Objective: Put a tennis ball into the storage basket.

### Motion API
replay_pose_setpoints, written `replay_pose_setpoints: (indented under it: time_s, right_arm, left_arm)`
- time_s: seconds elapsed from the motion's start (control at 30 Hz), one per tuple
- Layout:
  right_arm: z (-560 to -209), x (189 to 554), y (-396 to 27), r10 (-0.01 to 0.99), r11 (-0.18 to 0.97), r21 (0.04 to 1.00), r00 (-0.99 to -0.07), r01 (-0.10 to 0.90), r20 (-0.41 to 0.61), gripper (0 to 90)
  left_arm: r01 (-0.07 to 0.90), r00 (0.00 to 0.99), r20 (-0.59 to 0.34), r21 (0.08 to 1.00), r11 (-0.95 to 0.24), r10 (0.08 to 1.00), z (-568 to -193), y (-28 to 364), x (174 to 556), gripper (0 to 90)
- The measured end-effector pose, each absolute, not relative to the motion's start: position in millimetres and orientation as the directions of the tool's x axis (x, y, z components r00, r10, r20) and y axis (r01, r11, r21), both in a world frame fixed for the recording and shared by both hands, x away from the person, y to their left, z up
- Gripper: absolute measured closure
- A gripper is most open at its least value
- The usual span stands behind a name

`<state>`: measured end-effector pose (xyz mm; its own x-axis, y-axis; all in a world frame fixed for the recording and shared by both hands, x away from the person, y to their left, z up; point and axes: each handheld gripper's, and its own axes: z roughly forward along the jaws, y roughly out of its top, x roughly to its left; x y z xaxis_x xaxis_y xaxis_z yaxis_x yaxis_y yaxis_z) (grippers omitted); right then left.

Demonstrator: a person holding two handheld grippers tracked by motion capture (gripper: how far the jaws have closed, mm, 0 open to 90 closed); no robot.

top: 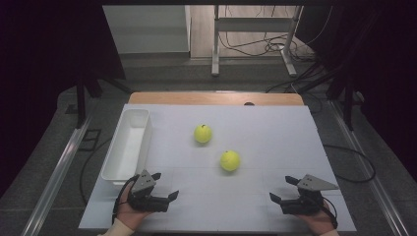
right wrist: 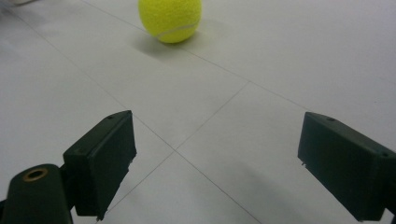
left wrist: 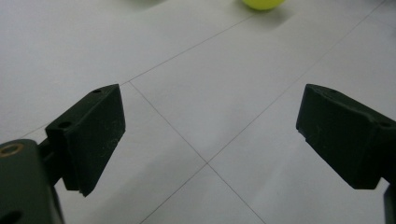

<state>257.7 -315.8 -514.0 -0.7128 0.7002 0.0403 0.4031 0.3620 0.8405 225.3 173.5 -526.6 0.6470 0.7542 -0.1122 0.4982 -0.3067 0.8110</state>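
Tennis balls, two of them, lie on the white table (top: pixel 275 128): the nearer tennis ball (top: pixel 230 161) sits in front of the right gripper (top: pixel 283 189), and the farther tennis ball (top: pixel 202 133) lies a little beyond it, nearer the bin. Each looks light, springy and felt-covered, so it should give slightly under the pads and not slip, though it will likely roll if nudged off-centre; gripping across the widest part seems best. In the right gripper view the nearer ball (right wrist: pixel 170 19) lies ahead of the wide-spread jaws, apart from them. The left gripper (top: pixel 165 184) is likewise spread wide with nothing between its jaws. A white rectangular bin (top: pixel 145 132) stands at the table's left edge, empty as far as can be seen.
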Motion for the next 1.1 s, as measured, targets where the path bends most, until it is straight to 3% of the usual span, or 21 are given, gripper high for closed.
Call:
replay_pose_setpoints:
  time_s: [1.1]
  right_arm:
    - [-515.3,258.4,-314.2,0.698,0.373,0.828,-0.714,0.419,0.047,12.0]
  left_arm:
    - [0.482,0.645,-0.103,0.824,-0.298,0.757,-520.0,170.4,225.1,9.0]
